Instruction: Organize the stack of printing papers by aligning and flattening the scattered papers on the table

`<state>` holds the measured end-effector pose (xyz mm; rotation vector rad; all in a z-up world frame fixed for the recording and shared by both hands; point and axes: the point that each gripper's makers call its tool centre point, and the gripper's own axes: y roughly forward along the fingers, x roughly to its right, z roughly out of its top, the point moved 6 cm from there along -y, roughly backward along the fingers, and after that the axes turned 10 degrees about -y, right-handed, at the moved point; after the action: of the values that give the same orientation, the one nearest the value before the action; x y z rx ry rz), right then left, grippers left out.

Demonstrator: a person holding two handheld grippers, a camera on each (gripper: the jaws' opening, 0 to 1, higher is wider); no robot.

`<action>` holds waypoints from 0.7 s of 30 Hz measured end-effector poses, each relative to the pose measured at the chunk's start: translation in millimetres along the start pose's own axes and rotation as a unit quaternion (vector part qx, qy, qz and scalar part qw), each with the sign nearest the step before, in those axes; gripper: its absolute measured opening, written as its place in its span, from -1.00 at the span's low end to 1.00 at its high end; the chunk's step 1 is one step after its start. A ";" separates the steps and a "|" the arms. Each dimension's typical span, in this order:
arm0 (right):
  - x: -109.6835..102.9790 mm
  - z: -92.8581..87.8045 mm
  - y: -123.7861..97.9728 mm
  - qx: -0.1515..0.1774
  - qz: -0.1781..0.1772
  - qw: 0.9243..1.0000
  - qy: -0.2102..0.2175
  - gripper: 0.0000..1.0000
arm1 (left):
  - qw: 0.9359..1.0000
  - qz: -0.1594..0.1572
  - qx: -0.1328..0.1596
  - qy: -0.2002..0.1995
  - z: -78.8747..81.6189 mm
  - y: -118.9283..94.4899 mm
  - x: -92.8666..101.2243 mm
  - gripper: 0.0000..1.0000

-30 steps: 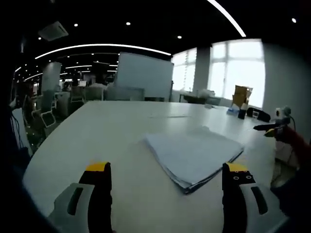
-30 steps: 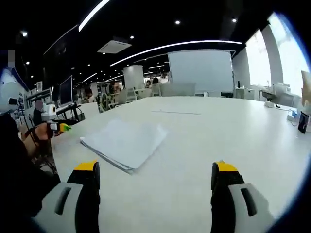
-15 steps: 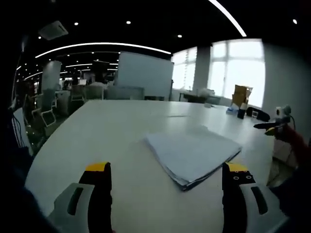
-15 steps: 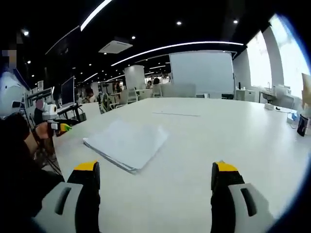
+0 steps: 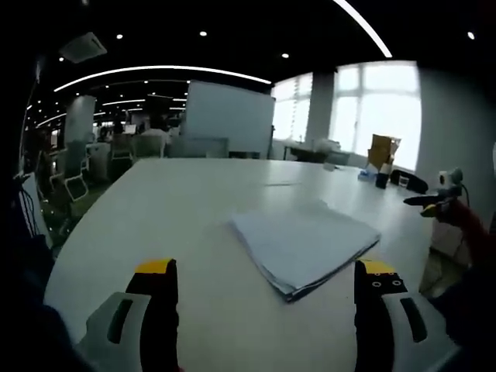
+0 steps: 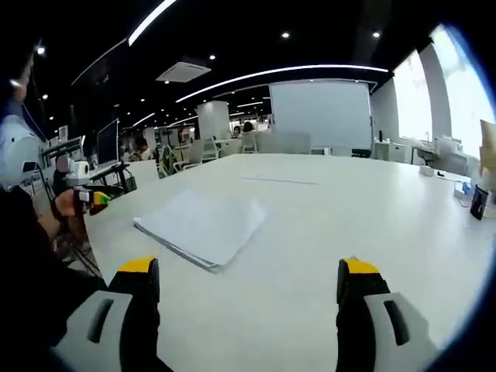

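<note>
Lying on one white table [image 5: 178, 201], one paper stack [image 5: 304, 242]; two hand-held grippers, left [image 5: 266, 273] and right [image 6: 242, 270], gape wide, empty.

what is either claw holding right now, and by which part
Nothing is held. The left claw and right claw both stand open above the table, apart from the paper stack.

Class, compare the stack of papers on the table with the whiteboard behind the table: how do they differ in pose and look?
The stack of papers lies flat on the white table; the whiteboard stands upright beyond it. The stack shows layered, slightly uneven edges; the whiteboard is one smooth panel. Both are pale and roughly rectangular.
</note>
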<state>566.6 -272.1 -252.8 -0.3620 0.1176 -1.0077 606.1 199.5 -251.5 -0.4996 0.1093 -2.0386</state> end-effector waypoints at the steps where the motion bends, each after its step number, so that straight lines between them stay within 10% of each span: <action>1: 0.1 0.1 -0.2 -0.001 0.000 1.000 0.000 0.80 | 1.000 0.000 -0.001 0.000 0.3 -0.4 0.2 0.94; 21: 0.0 4.3 -4.1 0.006 0.001 1.000 0.002 0.80 | 1.000 -0.001 -0.011 0.011 0.3 -5.0 2.2 0.94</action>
<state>564.4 -273.1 -247.4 -0.3488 0.1156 -1.0079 601.2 200.2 -249.1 -0.4908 0.1438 -2.0469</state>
